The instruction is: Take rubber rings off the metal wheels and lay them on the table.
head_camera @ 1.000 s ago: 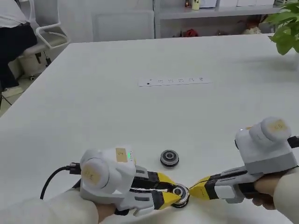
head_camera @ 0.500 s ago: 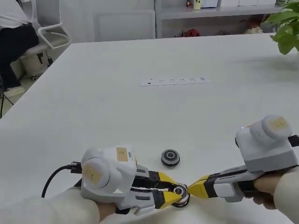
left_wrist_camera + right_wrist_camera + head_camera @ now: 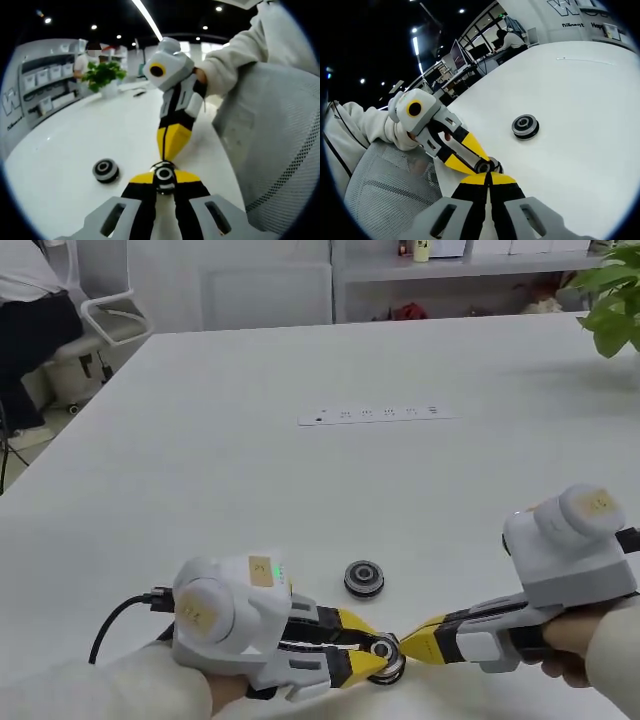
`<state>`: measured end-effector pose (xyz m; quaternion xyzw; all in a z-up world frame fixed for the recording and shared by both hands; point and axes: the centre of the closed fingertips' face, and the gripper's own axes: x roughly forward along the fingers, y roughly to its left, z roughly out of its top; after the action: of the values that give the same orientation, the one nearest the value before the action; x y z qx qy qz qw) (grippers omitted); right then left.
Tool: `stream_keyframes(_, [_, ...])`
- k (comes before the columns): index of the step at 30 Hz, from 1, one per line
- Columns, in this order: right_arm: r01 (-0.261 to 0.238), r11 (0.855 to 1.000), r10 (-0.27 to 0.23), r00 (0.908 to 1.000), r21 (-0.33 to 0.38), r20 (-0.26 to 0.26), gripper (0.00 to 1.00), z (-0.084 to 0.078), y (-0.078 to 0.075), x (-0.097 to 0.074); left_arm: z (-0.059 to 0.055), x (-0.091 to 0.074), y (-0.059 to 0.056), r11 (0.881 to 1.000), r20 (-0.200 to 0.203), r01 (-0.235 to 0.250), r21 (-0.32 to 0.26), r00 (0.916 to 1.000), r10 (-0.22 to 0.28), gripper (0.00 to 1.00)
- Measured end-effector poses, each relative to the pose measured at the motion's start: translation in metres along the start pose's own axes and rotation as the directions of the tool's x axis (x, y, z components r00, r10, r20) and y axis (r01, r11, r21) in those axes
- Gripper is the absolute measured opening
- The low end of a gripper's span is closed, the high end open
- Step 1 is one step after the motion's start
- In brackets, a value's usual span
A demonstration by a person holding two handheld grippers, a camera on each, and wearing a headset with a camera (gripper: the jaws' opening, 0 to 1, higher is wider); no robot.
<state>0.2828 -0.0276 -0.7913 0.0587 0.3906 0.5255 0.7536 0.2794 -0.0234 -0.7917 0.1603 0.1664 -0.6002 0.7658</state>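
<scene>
A small metal wheel with a black rubber ring is held just above the white table, near its front edge. My left gripper comes in from the left and is shut on that wheel. From the right, my right gripper meets it with its yellow jaws pressed together on the ring at the wheel's rim. A second wheel with its black ring on lies flat on the table a little beyond them; it is also in the gripper views.
A flat power strip lies mid-table. A potted plant stands at the far right corner. An office chair and a seated person are beyond the far left edge. A black cable trails from the left gripper.
</scene>
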Motion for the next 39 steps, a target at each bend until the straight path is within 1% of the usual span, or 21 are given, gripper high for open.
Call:
stream_keyframes(28, [-0.024,1.0,0.024,0.9997,-0.001,0.007,0.0,0.0028,0.0055,-0.0001,-0.0003,-0.0002,-0.0006,1.0,-0.003,-0.004,-0.001,1.0,0.004,0.13])
stream_keyframes(30, [-0.029,1.0,0.029,0.9995,0.002,0.012,0.0,0.0041,0.0067,-0.0001,-0.0003,-0.0002,-0.0006,1.0,-0.003,-0.004,-0.002,1.0,0.004,0.13])
stream_keyframes(32, [-0.036,0.999,0.036,0.9988,0.019,0.034,0.0,0.0092,0.0085,-0.0018,-0.0003,-0.0002,-0.0006,1.0,-0.002,-0.004,-0.003,1.0,0.004,0.13])
stream_keyframes(35, [-0.022,1.0,0.022,0.9994,0.009,0.026,0.0,0.0055,0.005,-0.0001,-0.0003,-0.0004,-0.0007,1.0,-0.002,-0.004,-0.003,1.0,0.004,0.13])
stream_keyframes(39, [-0.02,1.0,0.02,0.9995,0.023,0.026,0.0,0.0051,0.0041,-0.0001,-0.0002,-0.0005,-0.0009,1.0,-0.004,-0.006,-0.008,1.0,0.006,0.13])
